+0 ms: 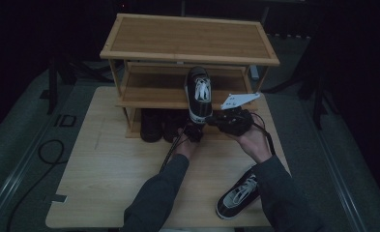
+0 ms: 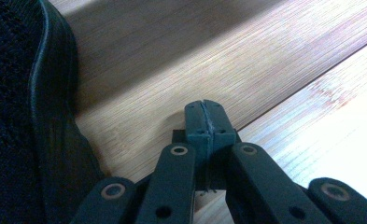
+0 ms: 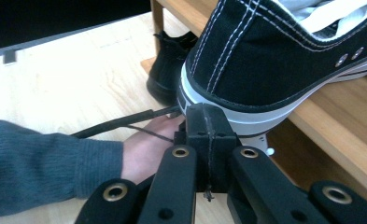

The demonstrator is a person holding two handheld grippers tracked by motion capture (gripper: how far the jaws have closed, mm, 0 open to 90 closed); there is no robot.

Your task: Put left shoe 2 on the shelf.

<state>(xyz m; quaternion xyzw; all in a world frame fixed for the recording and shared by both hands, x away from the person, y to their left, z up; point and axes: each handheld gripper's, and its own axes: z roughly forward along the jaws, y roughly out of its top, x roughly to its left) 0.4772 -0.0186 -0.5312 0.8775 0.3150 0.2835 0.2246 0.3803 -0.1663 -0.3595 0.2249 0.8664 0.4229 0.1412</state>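
A black sneaker with white laces [image 1: 198, 92] lies on the middle shelf of a wooden shoe rack [image 1: 187, 36], its heel overhanging the shelf's front edge. My right gripper [image 1: 210, 119] is shut with nothing between its jaws. In the right gripper view its tips [image 3: 207, 119] sit right against the white sole at the sneaker's heel [image 3: 265, 60]. My left gripper [image 1: 193, 133] is low in front of the bottom shelf, shut and empty [image 2: 204, 116], with a dark shoe [image 2: 27, 116] close on its left. A second sneaker [image 1: 237, 196] lies on the table near my right sleeve.
Dark boots [image 1: 153, 124] stand on the rack's bottom shelf. The rack stands at the far end of a light wooden table [image 1: 110, 174]. Cables trail from both grippers across the table; one black cable [image 3: 120, 122] passes over my left hand [image 3: 146, 151].
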